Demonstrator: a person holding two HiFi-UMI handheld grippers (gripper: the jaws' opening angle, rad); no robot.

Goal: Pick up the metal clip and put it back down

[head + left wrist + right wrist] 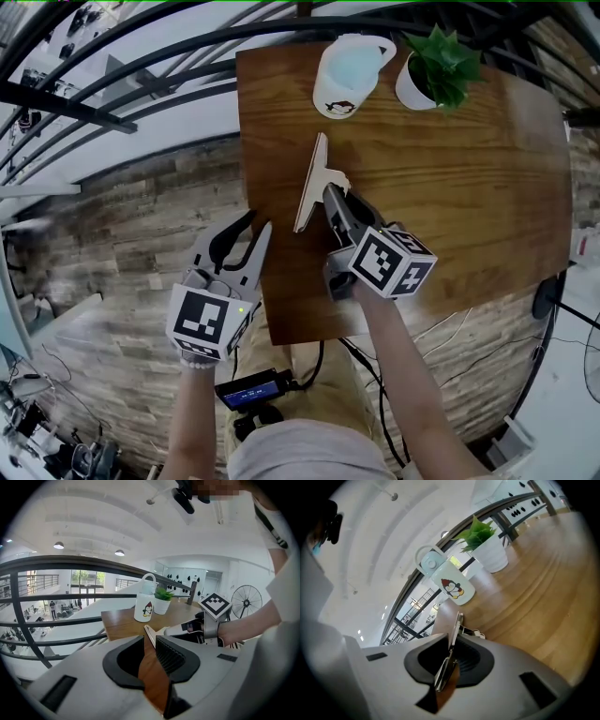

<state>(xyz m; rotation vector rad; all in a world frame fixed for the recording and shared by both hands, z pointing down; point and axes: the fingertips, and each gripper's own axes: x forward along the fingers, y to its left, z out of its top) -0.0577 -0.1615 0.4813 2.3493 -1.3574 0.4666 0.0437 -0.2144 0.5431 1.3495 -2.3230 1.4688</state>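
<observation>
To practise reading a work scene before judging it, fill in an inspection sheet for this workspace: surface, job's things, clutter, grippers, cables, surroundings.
Surface: wooden table, bare apart from three things.
Job's things: metal clip, near the table's left edge; whether it is lifted cannot be told.
Clutter: penguin mug and potted plant, side by side at the far edge.
Grippers: right gripper, fingers shut on the clip; left gripper open and empty, beside the table's left edge.
Cables: dark cables below the table's near edge.
Surroundings: dark railing, wood-plank floor.
</observation>
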